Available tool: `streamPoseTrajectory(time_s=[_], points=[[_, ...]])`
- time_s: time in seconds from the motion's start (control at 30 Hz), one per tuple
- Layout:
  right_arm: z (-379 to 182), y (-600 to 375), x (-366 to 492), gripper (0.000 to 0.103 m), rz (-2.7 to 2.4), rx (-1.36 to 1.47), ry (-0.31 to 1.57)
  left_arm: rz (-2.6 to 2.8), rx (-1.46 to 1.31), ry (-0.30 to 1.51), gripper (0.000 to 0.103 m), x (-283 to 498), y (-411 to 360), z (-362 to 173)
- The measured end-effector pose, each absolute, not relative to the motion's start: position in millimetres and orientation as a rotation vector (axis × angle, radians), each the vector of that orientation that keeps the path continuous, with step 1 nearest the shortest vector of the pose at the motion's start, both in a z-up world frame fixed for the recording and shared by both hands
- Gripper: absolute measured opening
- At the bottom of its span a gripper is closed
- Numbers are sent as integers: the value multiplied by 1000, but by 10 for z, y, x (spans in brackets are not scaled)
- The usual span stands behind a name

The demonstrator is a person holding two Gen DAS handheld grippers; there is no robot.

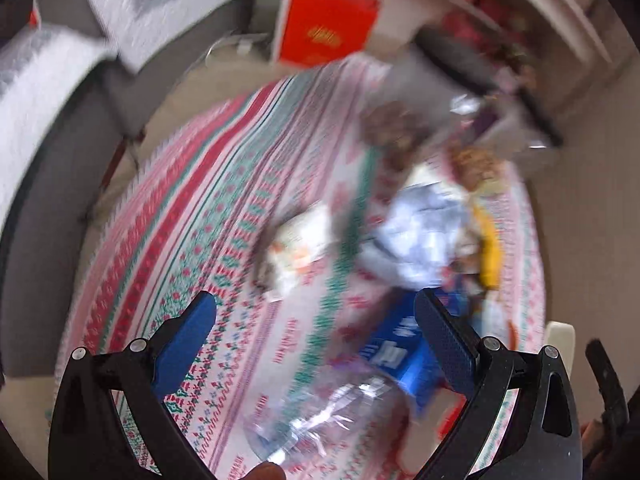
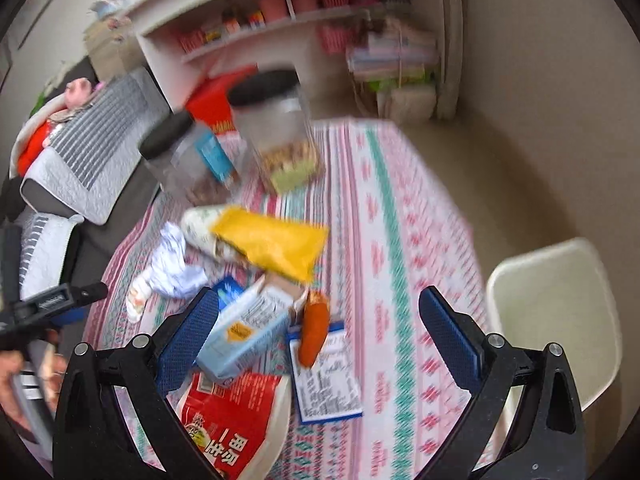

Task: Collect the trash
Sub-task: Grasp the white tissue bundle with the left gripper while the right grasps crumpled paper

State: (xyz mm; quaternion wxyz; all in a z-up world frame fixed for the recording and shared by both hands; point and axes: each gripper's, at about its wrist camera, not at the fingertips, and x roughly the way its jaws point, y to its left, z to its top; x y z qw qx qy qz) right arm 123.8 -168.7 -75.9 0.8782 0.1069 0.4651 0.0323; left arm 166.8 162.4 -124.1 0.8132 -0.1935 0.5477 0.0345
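Both views are blurred by motion. My left gripper [image 1: 316, 312] is open and empty above a patterned tablecloth [image 1: 208, 216]. A crushed clear plastic bottle [image 1: 320, 412] lies just below it, a blue carton [image 1: 396, 352] by its right finger. Crumpled white paper [image 1: 420, 232] and a small wrapper [image 1: 296, 248] lie beyond. My right gripper [image 2: 320, 312] is open and empty over a pale blue carton [image 2: 244, 332], an orange wrapper [image 2: 314, 332], a red snack bag [image 2: 228, 420], a blue-edged packet [image 2: 328, 388] and a yellow bag [image 2: 272, 240]. Crumpled white paper [image 2: 172, 264] lies left.
Two clear jars with black lids [image 2: 276, 132] [image 2: 188, 156] stand at the table's far side. A cream chair [image 2: 556, 312] is at the right. A grey sofa with quilted covers [image 2: 92, 152] is left, white shelves [image 2: 280, 12] behind. A red box [image 1: 328, 28] stands past the table.
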Motion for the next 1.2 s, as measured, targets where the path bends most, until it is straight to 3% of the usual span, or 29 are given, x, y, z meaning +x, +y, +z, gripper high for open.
streamPoseTrajectory(time_s=[0.27,0.43,0.5,0.53,0.63,0.9,1.13,1.2], points=[[-951,-1704,1487,96,112,290,1040,163,-256,1253,95,1956,1620,-1775],[-1016,-1540,1558,96,173,238,1044,130,-221,1242,83,2093,1581,-1855],[-1033,-1457,1570,96,199,209,1039,129,-184,1259,73,2143,1570,-1870],[-1048,-1404,1578,96,216,193,1036,126,-181,1273,59,2171,1558,-1894],[-1098,-1252,1600,96,268,159,1037,117,-199,1266,39,2161,1583,-1857],[-1160,-647,1792,96,402,40,1048,147,-294,1160,38,2011,1904,-1310],[-1212,-133,2240,96,440,128,1131,141,-341,1049,38,1799,2012,-926],[-1222,-65,2336,92,438,164,1153,140,-349,1028,38,1745,2054,-843]])
